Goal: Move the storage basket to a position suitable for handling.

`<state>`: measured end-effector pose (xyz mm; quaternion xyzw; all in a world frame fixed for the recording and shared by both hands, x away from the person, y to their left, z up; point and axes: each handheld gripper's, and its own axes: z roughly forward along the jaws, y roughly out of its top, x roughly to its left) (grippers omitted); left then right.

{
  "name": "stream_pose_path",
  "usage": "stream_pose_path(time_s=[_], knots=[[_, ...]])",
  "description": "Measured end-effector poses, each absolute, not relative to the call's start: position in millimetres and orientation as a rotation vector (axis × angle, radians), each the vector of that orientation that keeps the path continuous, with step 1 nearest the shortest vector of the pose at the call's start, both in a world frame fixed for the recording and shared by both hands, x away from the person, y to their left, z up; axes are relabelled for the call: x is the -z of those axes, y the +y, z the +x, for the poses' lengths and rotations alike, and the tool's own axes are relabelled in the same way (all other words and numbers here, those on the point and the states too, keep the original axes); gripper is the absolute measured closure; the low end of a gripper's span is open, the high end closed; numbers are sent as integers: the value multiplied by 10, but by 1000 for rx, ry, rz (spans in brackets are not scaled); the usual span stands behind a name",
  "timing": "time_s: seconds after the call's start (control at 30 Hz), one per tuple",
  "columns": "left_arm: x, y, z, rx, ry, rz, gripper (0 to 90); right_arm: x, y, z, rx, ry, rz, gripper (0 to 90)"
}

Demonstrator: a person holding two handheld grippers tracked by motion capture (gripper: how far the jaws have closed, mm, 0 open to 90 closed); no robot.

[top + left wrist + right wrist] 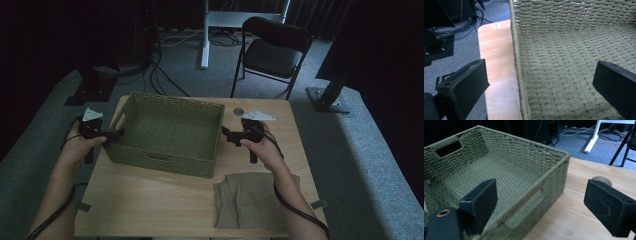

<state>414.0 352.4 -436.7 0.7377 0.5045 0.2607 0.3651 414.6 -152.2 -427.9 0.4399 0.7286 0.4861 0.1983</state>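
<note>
Dim, underexposed high view, black surroundings, pale daylight patch on carpet (345,125) at right, soft low-resolution detail, brighter gripper views, near jaws slightly blurred, no glare.

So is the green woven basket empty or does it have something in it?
Empty. The basket shows bare woven floor in the high view and both gripper views; the folded cloth lies outside it on the table.
</note>
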Motion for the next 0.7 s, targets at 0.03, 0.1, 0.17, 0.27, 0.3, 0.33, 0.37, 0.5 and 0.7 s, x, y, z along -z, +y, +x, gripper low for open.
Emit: stream_pose_path(time_s=[0.03,0.1,0.17,0.27,0.3,0.33,0.37,0.5,0.7], knots=[[4379,3522,4159,-661,1303,1879,6,4287,-1489,4153,-1362,2039,1239,113],[4407,3518,4192,-663,1314,1882,6,4316,-1344,4175,-1384,2032,1259,113],[4452,3522,4242,-695,1329,1908,6,4344,-1250,4177,-1384,2040,1253,113],[4480,3528,4276,-695,1343,1903,6,4384,-1135,4184,-1359,2045,1249,113],[4489,3529,4287,-697,1345,1899,6,4402,-1089,4192,-1354,2037,1258,113],[4513,3531,4312,-691,1349,1897,6,4415,-1057,4201,-1354,2028,1269,113],[4527,3533,4326,-674,1356,1893,6,4452,-992,4228,-1344,2012,1290,113],[4555,3533,4369,-663,1360,1882,7,4554,-877,4281,-1323,2004,1345,113],[4581,3492,4403,-673,1371,1903,77,4697,-776,4293,-1255,1992,1358,114]])
